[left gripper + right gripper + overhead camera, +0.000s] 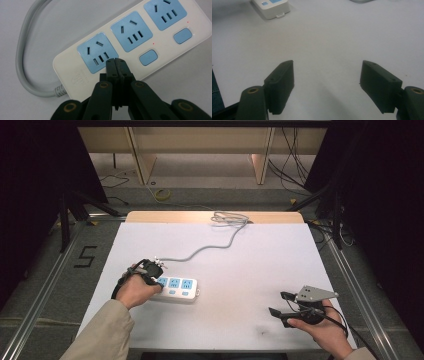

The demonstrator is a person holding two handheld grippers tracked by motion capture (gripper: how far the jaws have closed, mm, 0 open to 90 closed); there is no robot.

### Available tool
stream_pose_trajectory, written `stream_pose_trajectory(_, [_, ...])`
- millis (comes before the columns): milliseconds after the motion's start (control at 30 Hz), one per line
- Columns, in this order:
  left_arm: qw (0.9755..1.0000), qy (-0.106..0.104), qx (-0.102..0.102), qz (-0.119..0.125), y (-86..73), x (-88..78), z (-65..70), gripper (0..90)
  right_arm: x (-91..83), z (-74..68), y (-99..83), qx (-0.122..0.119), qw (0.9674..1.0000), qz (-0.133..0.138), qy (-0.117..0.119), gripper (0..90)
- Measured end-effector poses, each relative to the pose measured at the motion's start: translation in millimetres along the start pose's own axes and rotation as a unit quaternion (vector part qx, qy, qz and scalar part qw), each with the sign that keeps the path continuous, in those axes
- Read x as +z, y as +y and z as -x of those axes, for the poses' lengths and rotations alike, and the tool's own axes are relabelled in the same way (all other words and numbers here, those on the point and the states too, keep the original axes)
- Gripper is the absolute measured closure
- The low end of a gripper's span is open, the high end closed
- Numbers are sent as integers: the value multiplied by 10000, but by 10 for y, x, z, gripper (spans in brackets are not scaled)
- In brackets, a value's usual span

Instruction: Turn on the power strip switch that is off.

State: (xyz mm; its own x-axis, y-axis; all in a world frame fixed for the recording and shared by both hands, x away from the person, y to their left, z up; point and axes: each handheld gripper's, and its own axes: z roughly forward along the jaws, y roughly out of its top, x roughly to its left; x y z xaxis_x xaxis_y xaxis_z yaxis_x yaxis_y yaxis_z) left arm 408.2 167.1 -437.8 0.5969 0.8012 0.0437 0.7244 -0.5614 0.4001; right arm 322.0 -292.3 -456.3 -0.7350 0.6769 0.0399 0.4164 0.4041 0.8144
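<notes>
Nearest to us, at the table's near right, our right gripper (pixel 281 305) rests low over the bare white tabletop (pixel 250 260), its two black jaws spread wide with nothing between them; in the right gripper view only the far end of the strip shows, well apart.

Farther in and to the left, our left gripper (pixel 116 63) has its jaws pressed together, empty, the joined tips poised over the near edge of the white plastic power strip with three blue sockets (pixel 176 287), just beside the first socket nearest the cord. We cannot tell whether the tips touch the casing or hover just above it. The strip lies flat on the table's left-middle part, and two rounded blue switch buttons (pixel 148 57) sit along its near side.

We judge the strip a rigid, fairly light shell with a smooth, slippery face, likely to skate if pushed from one end. A grip across its narrow width, near the middle, should hold best; closed tips suit pressing a button.

Beyond, the grey round cable (pixel 210 247) leaves the strip's left end, curves across the table and bunches in loose loops at the far edge. It is soft and will drag on any move.
</notes>
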Motion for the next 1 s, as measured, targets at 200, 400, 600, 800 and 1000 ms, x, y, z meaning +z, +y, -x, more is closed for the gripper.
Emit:
stream_pose_trajectory(200, [10000,28,56,-51,13,3,12,899,1,1,-1,-4,10000,-2,-3,279])
stream_pose_trajectory(400, [9999,48,85,-54,17,8,19,899,0,-2,-1,-1,10000,0,-1,279])
stream_pose_trajectory(600, [9999,7,97,-74,17,7,4,900,-3,-3,0,5,10000,2,8,280])
stream_pose_trajectory(800, [9999,51,116,-74,20,12,19,900,-2,-7,1,5,10000,8,14,281])
stream_pose_trajectory(1000, [9998,88,133,-95,21,15,35,900,-2,-9,1,5,10000,8,15,284])
